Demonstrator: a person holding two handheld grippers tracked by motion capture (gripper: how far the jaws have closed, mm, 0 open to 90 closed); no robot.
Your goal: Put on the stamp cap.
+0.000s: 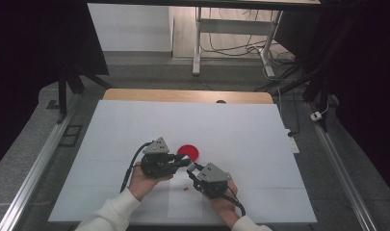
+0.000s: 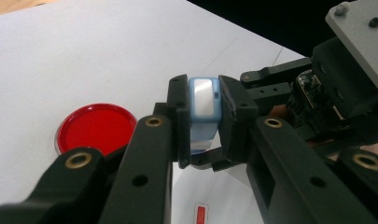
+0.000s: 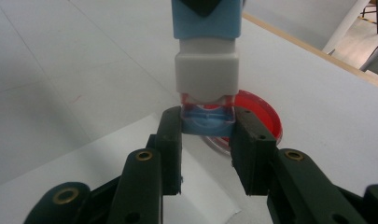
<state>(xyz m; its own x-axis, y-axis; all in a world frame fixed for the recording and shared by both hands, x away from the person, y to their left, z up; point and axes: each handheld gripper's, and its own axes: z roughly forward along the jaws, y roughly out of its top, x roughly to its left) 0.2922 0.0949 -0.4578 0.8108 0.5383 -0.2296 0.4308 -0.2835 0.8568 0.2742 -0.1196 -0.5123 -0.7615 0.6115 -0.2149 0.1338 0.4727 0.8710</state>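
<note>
My right tongs (image 3: 207,140) pinch the clear end of a blue stamp (image 3: 206,60) above the desk (image 1: 231,125); my left tongs (image 2: 204,121) clamp its blue body. Just beyond lies a red dish (image 1: 188,152).

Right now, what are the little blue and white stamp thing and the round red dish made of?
The small blue and white block, held between both grippers, looks like plastic: smooth moulded faces, a glossy blue part, a matt white band and a clear end. The round red dish seems glossy plastic, perhaps with a clear rim; it could be an ink pad, though I cannot be sure.
</note>
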